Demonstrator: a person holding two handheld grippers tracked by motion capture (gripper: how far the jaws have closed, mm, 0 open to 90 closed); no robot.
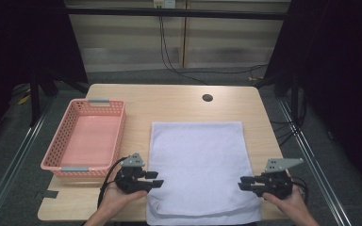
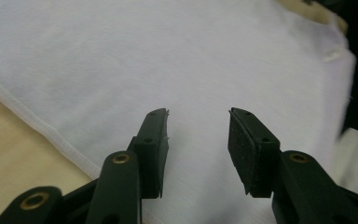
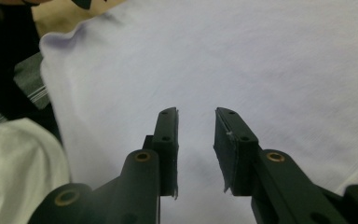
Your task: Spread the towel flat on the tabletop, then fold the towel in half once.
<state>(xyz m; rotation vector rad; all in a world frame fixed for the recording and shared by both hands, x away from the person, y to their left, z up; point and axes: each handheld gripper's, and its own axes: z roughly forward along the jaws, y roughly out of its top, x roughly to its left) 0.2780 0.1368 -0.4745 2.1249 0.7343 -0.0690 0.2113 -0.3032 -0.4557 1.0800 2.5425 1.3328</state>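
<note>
Both my grippers, left (image 1: 154, 179) and right (image 1: 244, 183), hang released over the white towel (image 1: 198, 160), lower frame; next, pinch its near edges.

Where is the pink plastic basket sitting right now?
In the high view, the pink plastic mesh basket sits on the wooden table's left side, just left of the white cloth and beyond the left tongs.

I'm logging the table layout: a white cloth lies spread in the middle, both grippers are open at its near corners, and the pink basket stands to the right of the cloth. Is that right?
Not quite. In the high view the pink basket stands to the left of the white cloth, beside the left gripper. The rest holds: the cloth lies spread, and the left gripper and right gripper are open at its near corners.
</note>
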